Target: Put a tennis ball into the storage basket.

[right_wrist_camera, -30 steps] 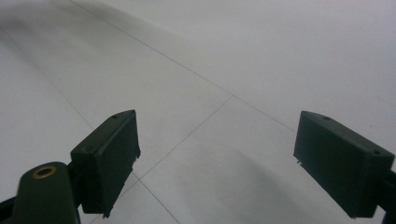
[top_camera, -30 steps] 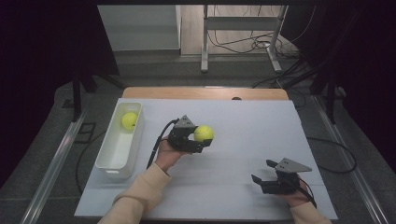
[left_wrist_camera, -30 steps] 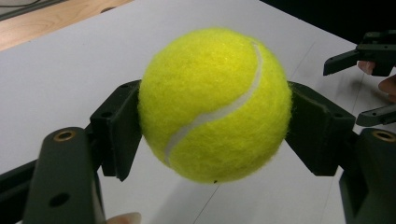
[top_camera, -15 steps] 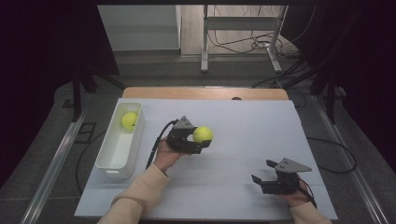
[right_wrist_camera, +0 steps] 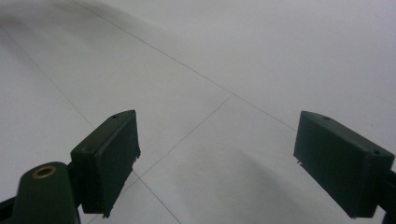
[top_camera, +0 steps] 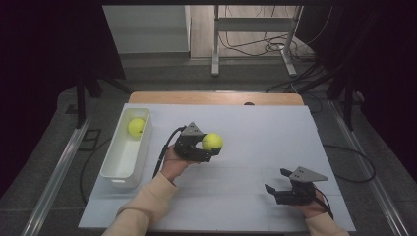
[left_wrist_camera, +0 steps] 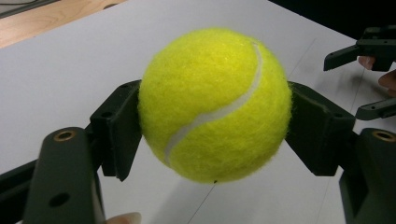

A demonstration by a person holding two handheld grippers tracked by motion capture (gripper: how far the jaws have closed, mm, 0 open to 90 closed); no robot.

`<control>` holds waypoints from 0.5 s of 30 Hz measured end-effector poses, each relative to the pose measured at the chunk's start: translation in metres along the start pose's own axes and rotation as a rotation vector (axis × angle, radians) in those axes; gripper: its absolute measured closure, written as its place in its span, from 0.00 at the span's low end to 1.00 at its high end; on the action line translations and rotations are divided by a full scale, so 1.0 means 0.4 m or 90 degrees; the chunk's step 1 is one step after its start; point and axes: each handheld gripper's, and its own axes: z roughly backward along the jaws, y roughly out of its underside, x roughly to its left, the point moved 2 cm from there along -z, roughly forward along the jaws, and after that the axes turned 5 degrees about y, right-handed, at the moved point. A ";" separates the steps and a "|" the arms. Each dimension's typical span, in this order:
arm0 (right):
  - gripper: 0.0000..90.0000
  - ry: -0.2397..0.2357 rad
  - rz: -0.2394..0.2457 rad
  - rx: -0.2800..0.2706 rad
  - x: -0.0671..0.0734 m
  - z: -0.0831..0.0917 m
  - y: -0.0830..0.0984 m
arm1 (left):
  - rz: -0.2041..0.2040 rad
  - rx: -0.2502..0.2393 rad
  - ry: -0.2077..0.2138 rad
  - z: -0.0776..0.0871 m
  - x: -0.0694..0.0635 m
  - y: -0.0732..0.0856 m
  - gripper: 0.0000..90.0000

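Nothing much has shifted since a moment ago; both hands sit where they were. At the left, a white bin (top_camera: 123, 157) on the table (top_camera: 255, 123) holds one tennis ball (top_camera: 136, 126). Beside it, the left gripper (top_camera: 209, 147) clamps a second tennis ball (left_wrist_camera: 212, 105) squarely between its fingers (left_wrist_camera: 116, 128), off the surface. Well apart, the right gripper (top_camera: 276, 181) rests with fingers (right_wrist_camera: 109, 156) spread wide, empty.

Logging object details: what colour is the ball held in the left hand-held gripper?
Yellow-green with a white seam; the ball shows best in the left gripper view.
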 end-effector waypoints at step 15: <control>0.16 0.005 0.001 0.000 -0.001 0.002 0.000 | 0.009 -0.008 0.005 0.005 0.000 -0.001 0.30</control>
